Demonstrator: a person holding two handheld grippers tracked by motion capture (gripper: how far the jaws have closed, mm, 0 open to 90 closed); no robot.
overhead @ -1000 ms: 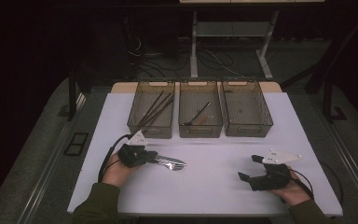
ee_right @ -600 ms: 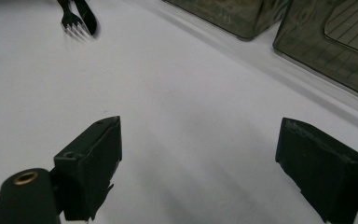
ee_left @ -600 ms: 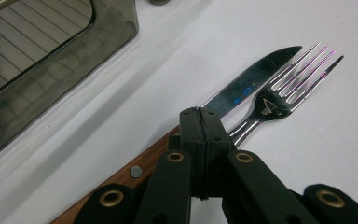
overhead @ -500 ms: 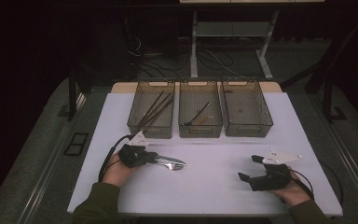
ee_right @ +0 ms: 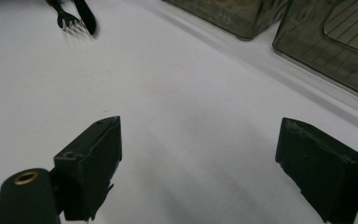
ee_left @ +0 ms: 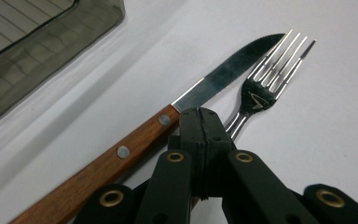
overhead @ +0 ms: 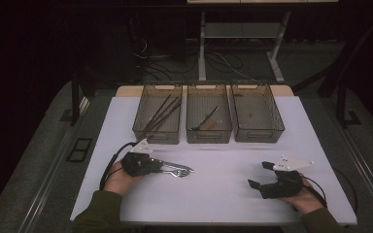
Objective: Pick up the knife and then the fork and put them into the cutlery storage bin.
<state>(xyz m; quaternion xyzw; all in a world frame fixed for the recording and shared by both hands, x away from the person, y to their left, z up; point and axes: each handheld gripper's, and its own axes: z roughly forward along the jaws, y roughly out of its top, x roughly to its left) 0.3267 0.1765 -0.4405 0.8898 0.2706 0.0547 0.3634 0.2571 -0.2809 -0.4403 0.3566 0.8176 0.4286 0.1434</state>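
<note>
High view, chopsticks [overhead: 161, 114] in left bin [overhead: 141, 127]

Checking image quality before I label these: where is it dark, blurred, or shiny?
High view: white table lit, surroundings almost black. Left gripper view: fork and knife sharp, with glints on the metal; jaws soft at the bottom. Right gripper view: near jaws blurred, far fork a dark silhouette.

Your high view is dim: only the white table [overhead: 223, 194] catches light, with blackness from nine through three o'clock. Your left gripper view is bright and sharp, glare on the fork [ee_left: 261, 88]. Your right gripper view blurs toward twelve o'clock, with soft shadows under the jaws.
</note>
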